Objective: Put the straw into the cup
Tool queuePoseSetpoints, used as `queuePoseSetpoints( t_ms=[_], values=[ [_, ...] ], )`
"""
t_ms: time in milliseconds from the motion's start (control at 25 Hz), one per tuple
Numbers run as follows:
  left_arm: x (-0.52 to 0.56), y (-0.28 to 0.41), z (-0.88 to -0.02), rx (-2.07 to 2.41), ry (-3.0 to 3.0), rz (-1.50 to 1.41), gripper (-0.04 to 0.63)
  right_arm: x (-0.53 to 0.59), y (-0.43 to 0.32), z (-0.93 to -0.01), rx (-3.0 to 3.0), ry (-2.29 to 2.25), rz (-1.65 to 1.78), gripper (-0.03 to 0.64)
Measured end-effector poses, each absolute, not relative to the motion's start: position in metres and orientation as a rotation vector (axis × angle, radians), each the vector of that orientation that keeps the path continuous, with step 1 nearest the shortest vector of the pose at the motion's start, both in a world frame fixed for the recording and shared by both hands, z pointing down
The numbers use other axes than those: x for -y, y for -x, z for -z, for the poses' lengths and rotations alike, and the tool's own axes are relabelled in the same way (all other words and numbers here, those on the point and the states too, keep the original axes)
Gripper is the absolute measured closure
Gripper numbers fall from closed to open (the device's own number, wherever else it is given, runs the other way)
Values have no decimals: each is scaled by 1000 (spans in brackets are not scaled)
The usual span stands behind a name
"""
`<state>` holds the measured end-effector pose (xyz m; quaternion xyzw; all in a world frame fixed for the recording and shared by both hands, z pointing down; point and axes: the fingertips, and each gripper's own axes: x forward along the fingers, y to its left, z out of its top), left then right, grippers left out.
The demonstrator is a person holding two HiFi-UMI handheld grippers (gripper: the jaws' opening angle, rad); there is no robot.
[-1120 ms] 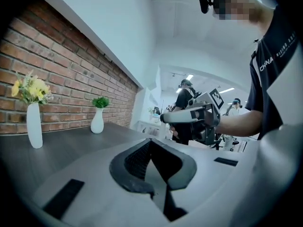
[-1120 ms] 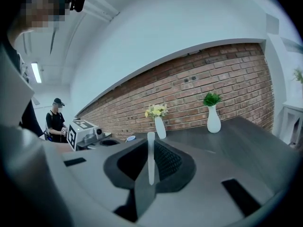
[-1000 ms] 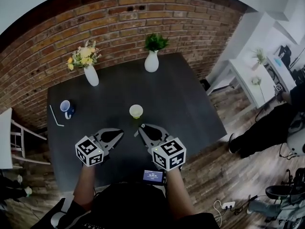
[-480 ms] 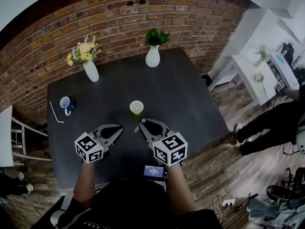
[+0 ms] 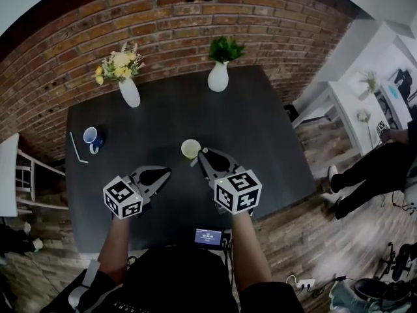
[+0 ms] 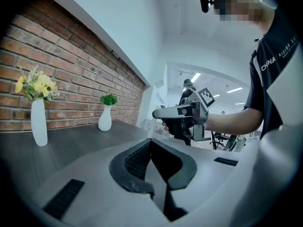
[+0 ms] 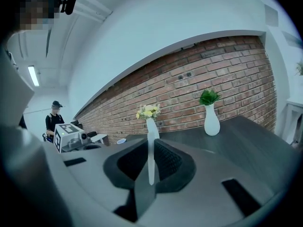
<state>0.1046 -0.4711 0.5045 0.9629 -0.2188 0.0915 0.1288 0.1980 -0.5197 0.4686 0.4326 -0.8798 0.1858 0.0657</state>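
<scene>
A person stands at a dark desk (image 5: 273,149) against a brick wall (image 5: 78,38), a two-jaw gripper in each hand. The right gripper (image 5: 199,154) has its jaws pressed onto a thin white straw (image 7: 151,167), which stands upright between the pads in the right gripper view. In the head view the jaw tips sit just beside the near rim of a pale cup (image 5: 190,149) that stands open side up near the middle of the desk. A short end of the straw pokes out by the tips on the cup's near side, outside the cup. Whether it touches the cup cannot be made out.

The left gripper (image 5: 164,171) hovers over the desk to the left, a little nearer the person, with its jaws brought together on nothing. It is apart from the cup.

At the desk's left edge lies a blue mug (image 5: 91,136), with a second straw (image 5: 77,150), bent at one end, flat on the desk just beside it. Against the wall stand two white vases, well apart: a vase of yellow flowers (image 5: 129,92) on the left and a vase of green leaves (image 5: 217,77) on the right. Someone in dark trousers (image 5: 371,175) stands on the wooden floor (image 5: 306,240) off to the right.
</scene>
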Motion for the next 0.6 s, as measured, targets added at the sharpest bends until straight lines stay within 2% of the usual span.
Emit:
queuePoseSetpoints(
  t_ms=[600],
  values=[
    [519, -112, -550, 722, -2665, -310, 592, 617, -198, -561, 2534, -1289, -662, 571]
  ],
)
